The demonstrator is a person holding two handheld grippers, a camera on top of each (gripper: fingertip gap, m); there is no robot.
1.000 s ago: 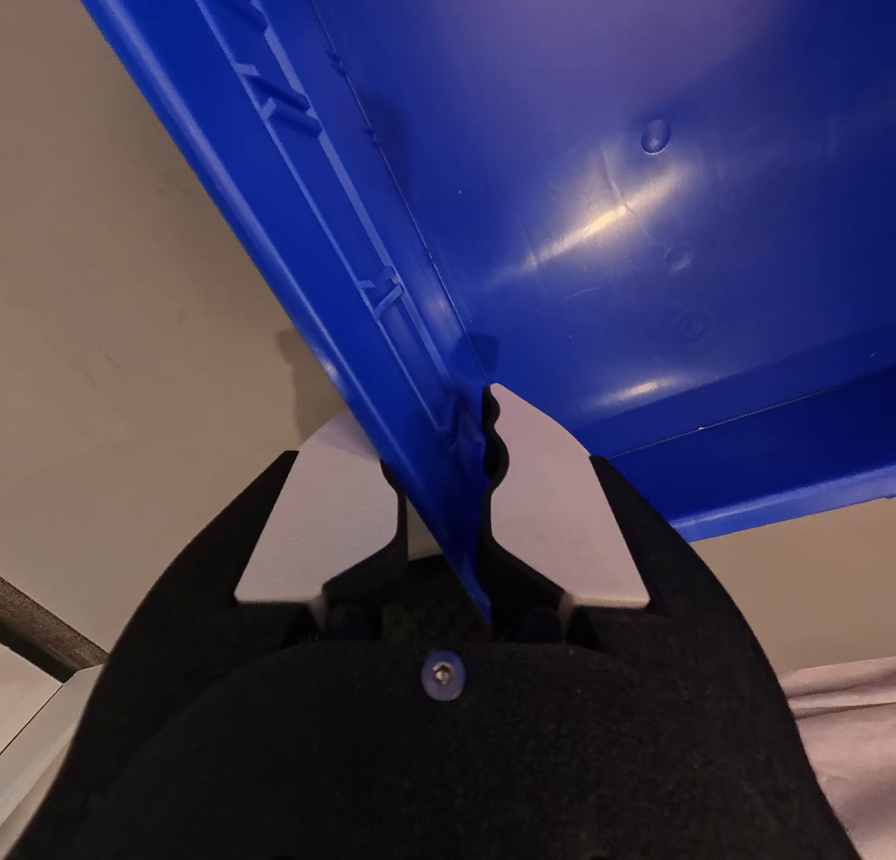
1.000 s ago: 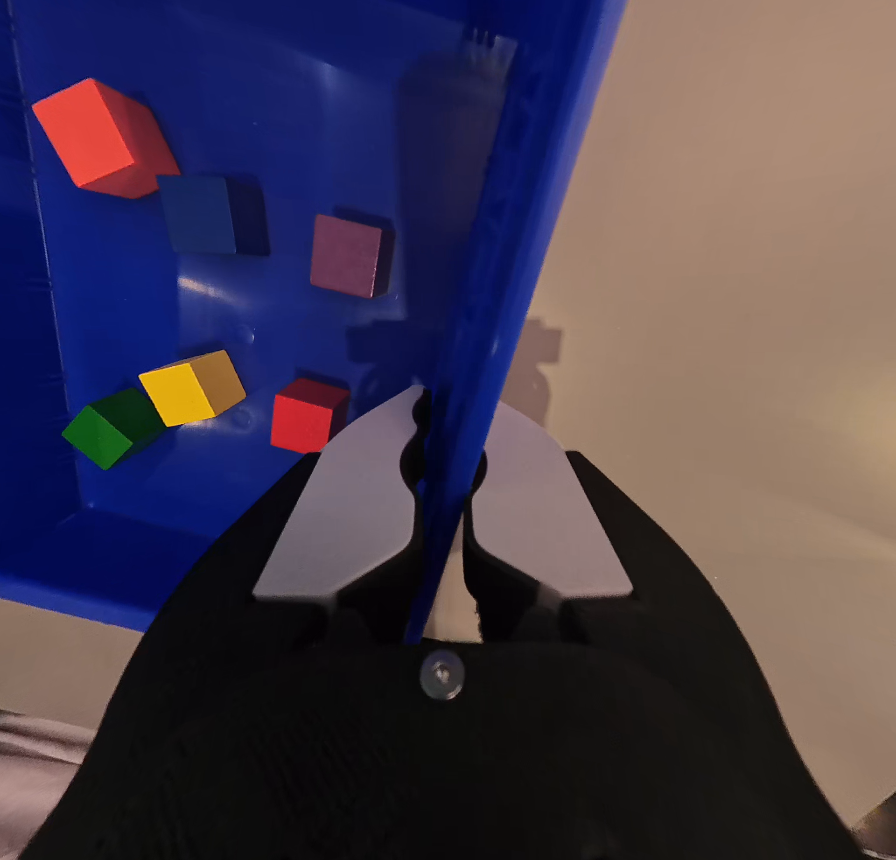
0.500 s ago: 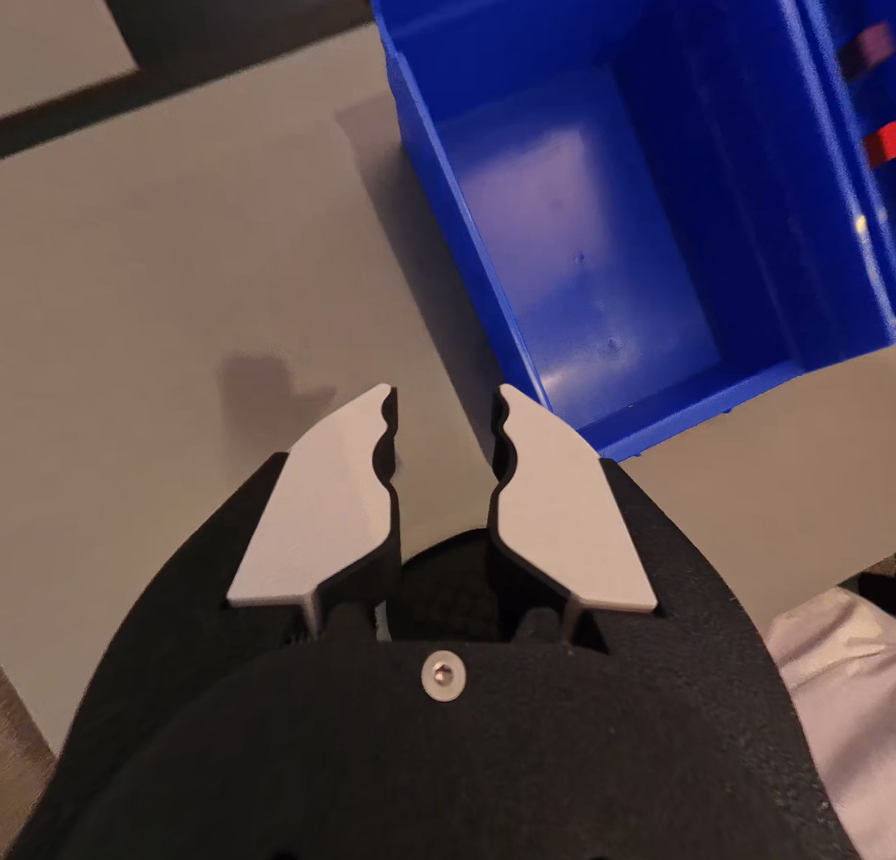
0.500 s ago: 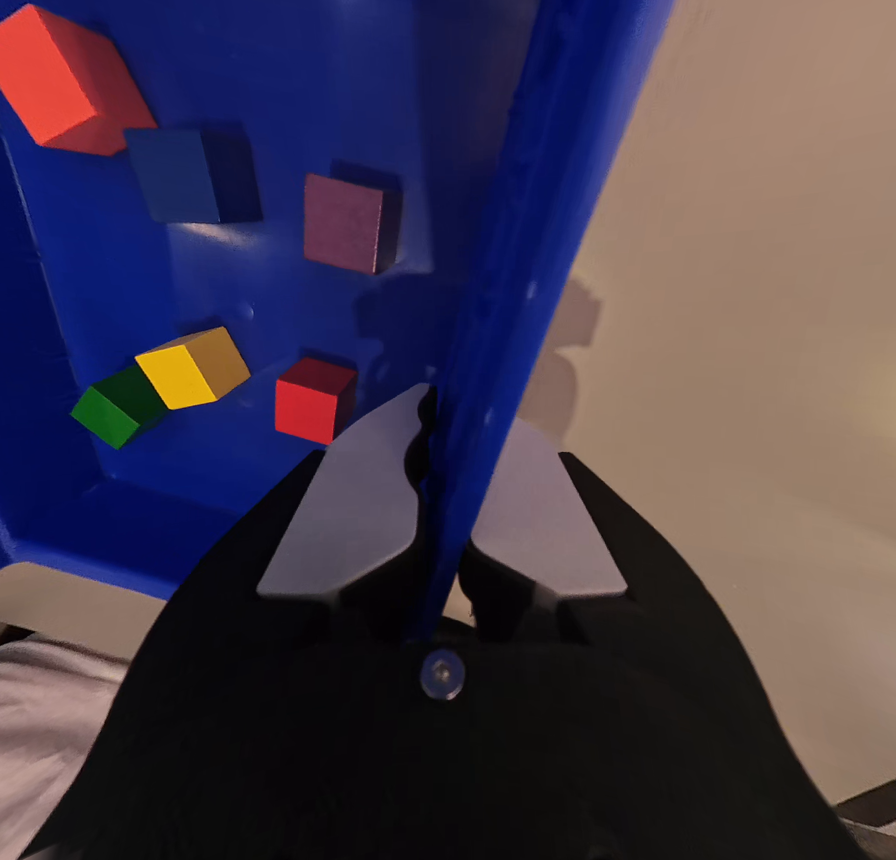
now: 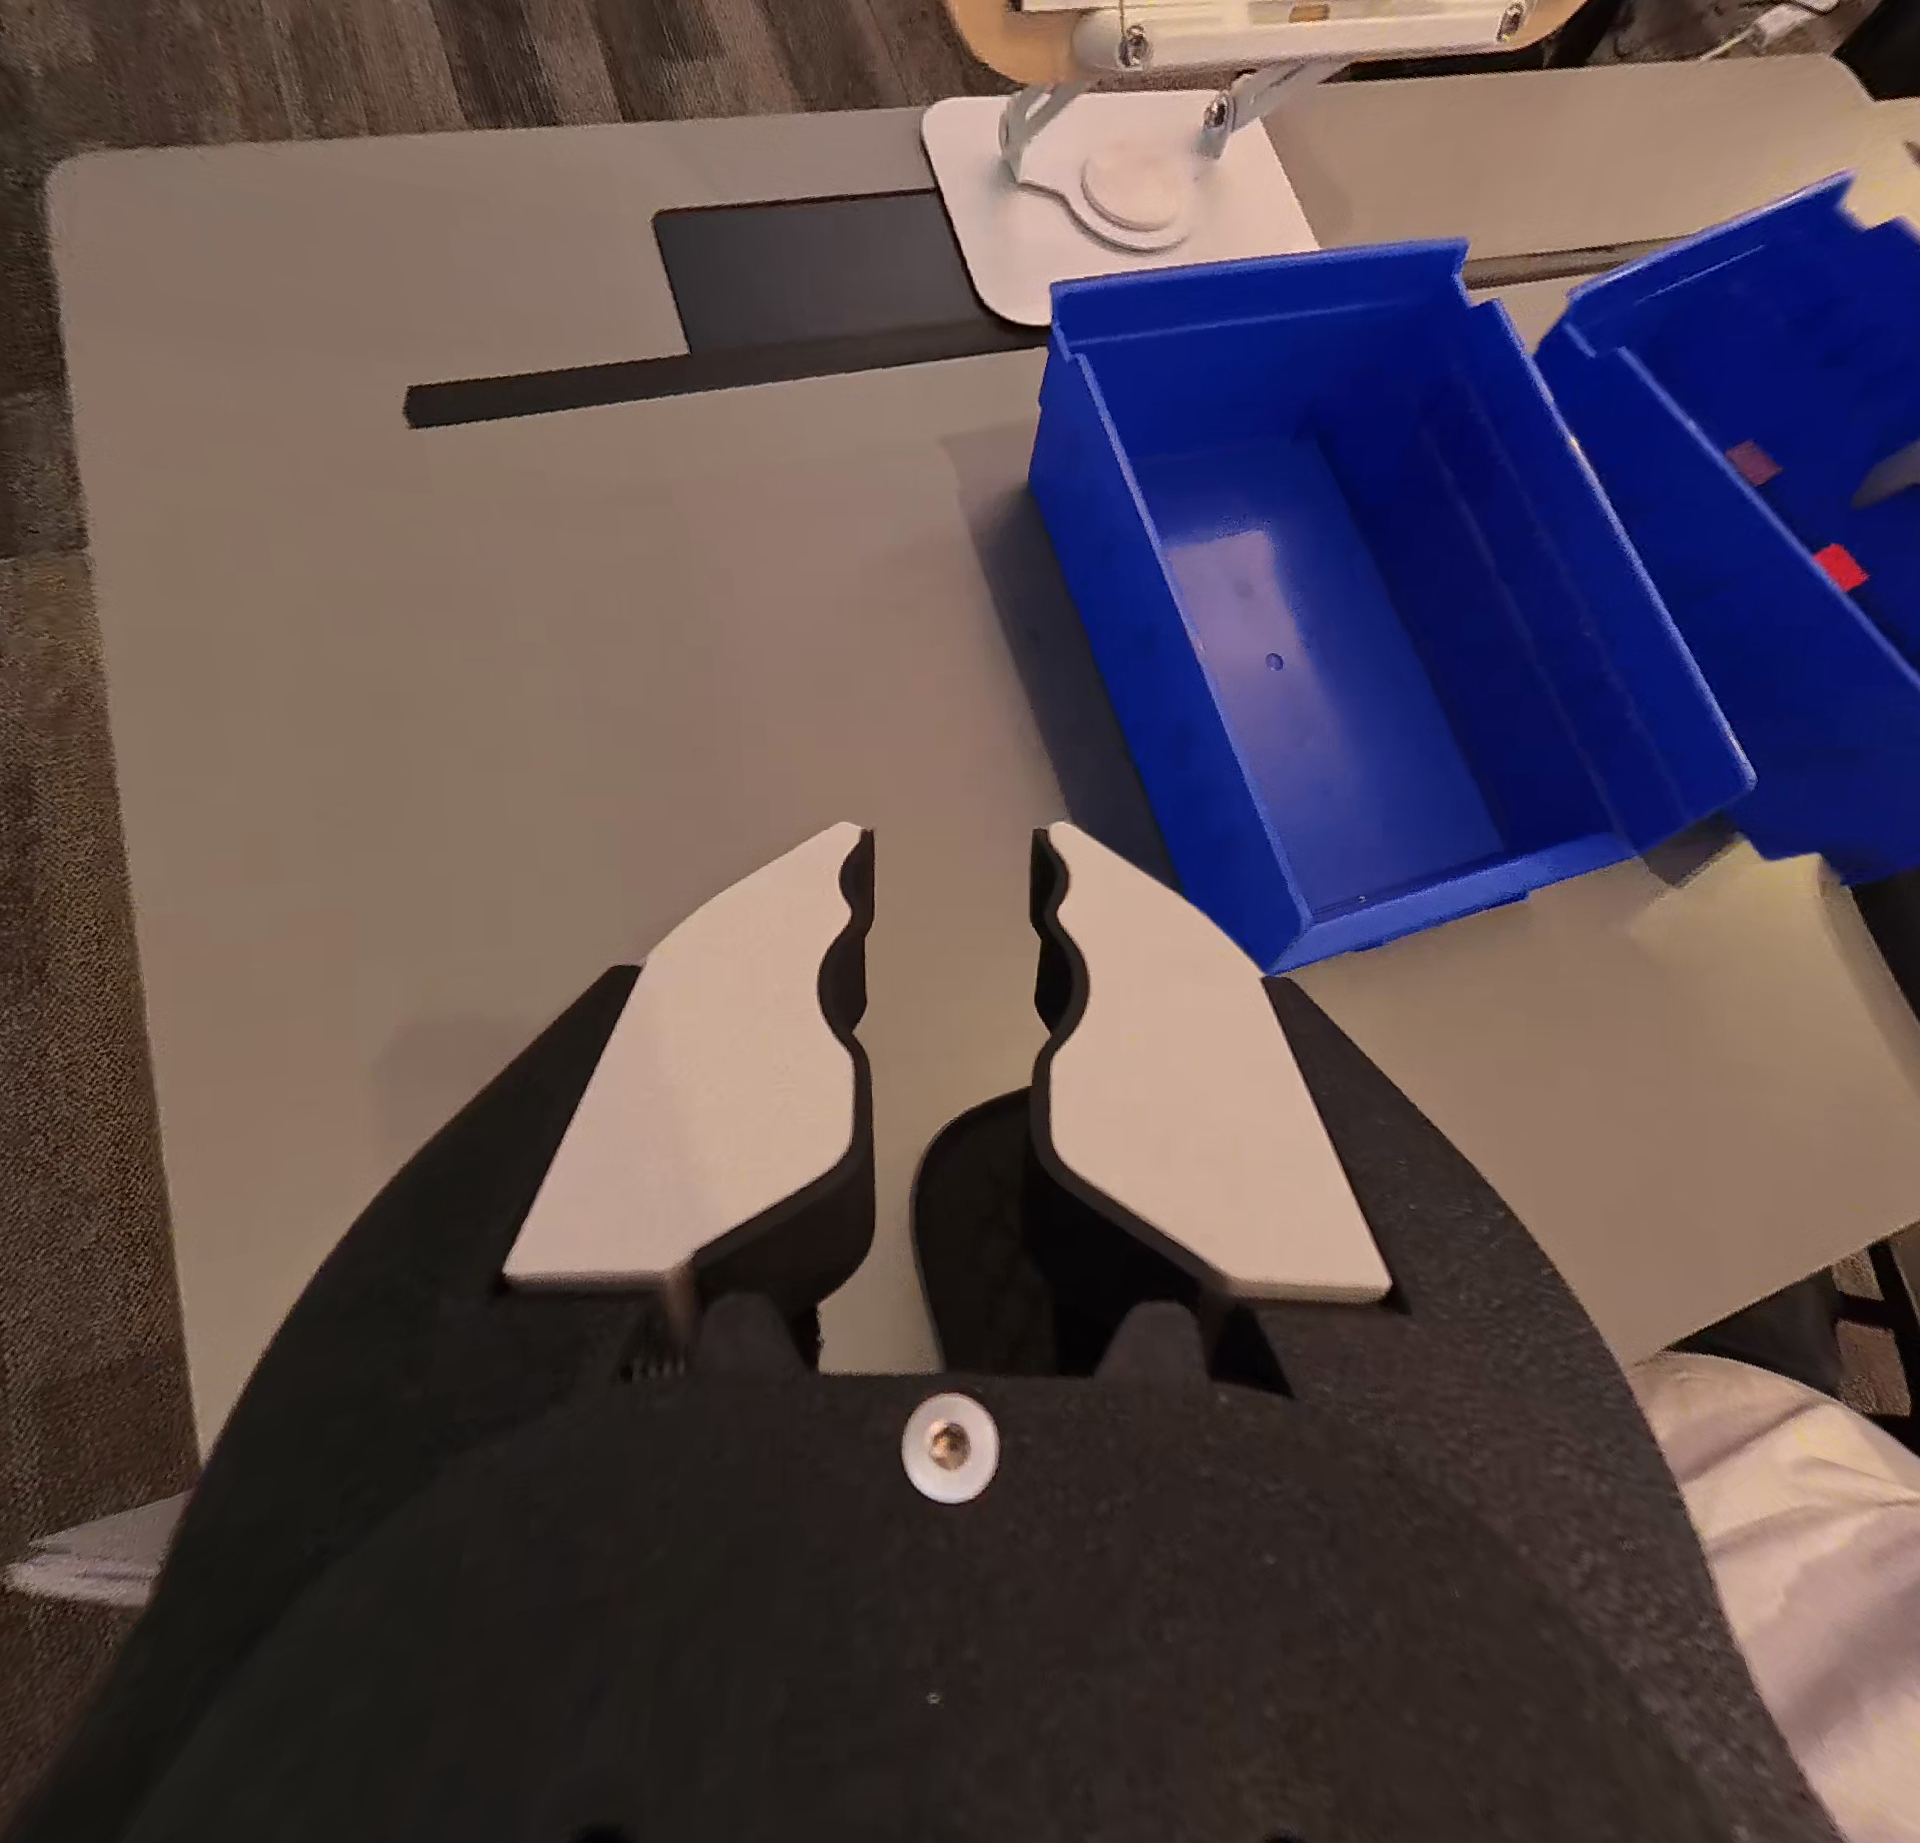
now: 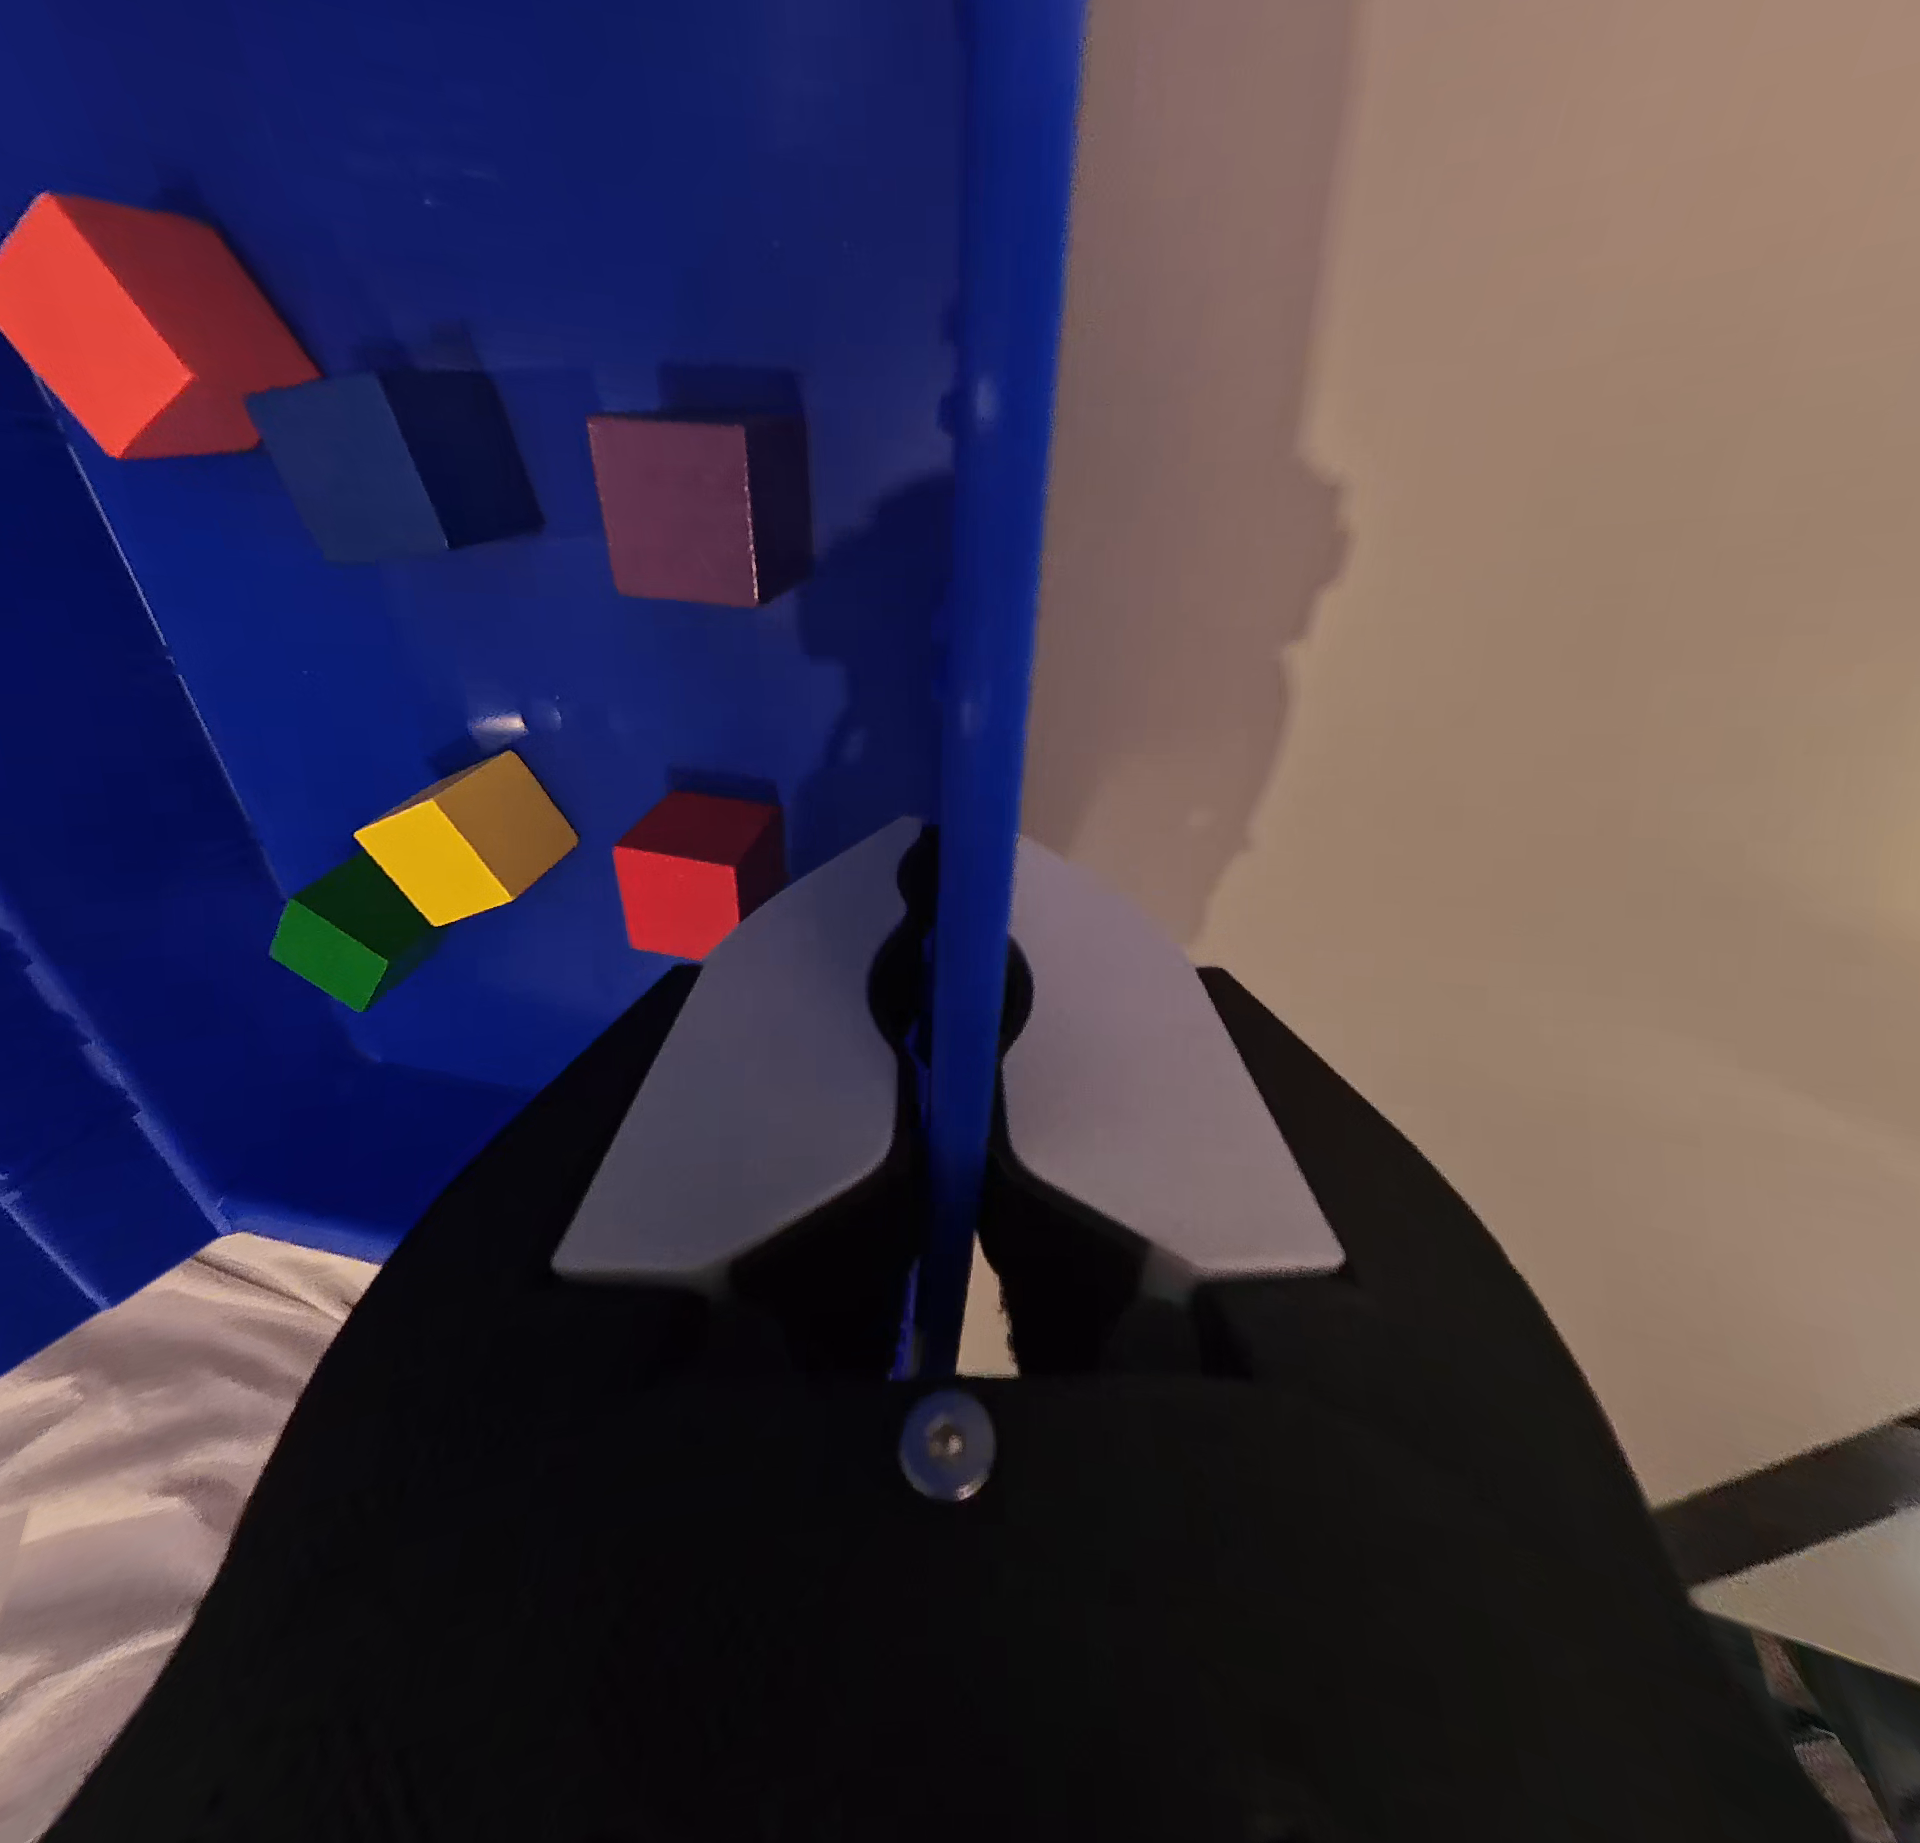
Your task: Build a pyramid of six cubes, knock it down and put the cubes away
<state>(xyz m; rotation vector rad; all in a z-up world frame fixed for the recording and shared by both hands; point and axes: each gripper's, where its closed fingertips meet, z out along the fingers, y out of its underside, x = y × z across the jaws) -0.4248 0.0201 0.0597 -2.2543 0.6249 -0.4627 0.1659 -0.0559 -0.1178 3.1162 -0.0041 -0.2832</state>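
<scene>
Now right tongs [image 6: 966, 848] pinch the cube-filled blue bin's wall [image 6: 1003, 443]; left tongs [image 5: 951, 837] hang spread, empty, near the other bin [image 5: 1143, 567].

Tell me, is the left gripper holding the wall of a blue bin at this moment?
No, the left gripper is open above the grey table, beside the empty blue bin.
</scene>
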